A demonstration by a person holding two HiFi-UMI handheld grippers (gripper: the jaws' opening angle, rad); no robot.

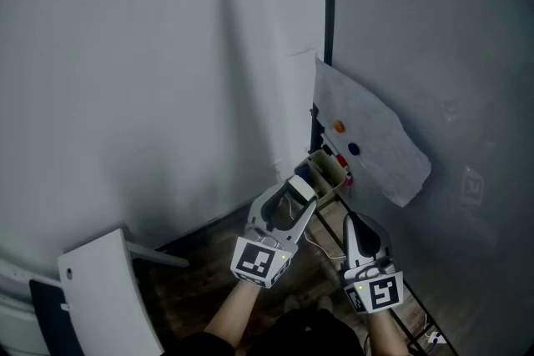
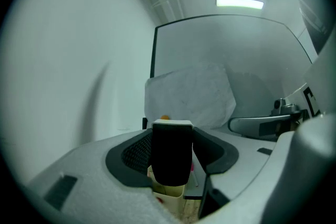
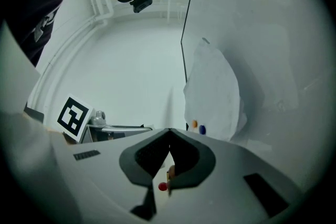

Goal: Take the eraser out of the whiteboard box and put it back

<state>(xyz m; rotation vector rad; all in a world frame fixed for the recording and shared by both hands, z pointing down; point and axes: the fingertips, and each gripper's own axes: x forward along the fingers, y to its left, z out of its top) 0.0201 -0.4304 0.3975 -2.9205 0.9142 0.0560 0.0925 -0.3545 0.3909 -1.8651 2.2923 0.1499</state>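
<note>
L gripper (image 1: 295, 199) jaws clamped on the eraser (image 2: 171, 157) - black body, white top, held upright between the pads. Eraser sits right over the open top of the beige whiteboard box (image 1: 328, 169); in the left gripper view its lower end overlaps the box rim, can't tell if it's still partly inside. Box hangs at the bottom edge of the whiteboard (image 1: 450, 54), at the board's left corner next to the wall (image 1: 150, 54). R gripper (image 3: 169, 139) jaws pressed together, tips touching, nothing between them - it hangs low and to the right of the L one, near the board's lower frame, apart from the box. Small red item (image 3: 163, 186) shows through the gap below the R jaws, too small to ID. Paper sheet (image 1: 367, 137) is stuck on the board above the box w/ an orange magnet (image 1: 338, 127) and a blue magnet (image 1: 354, 149). White panel (image 1: 104, 288) leans at lower left over the dark wood floor (image 1: 200, 279).
</note>
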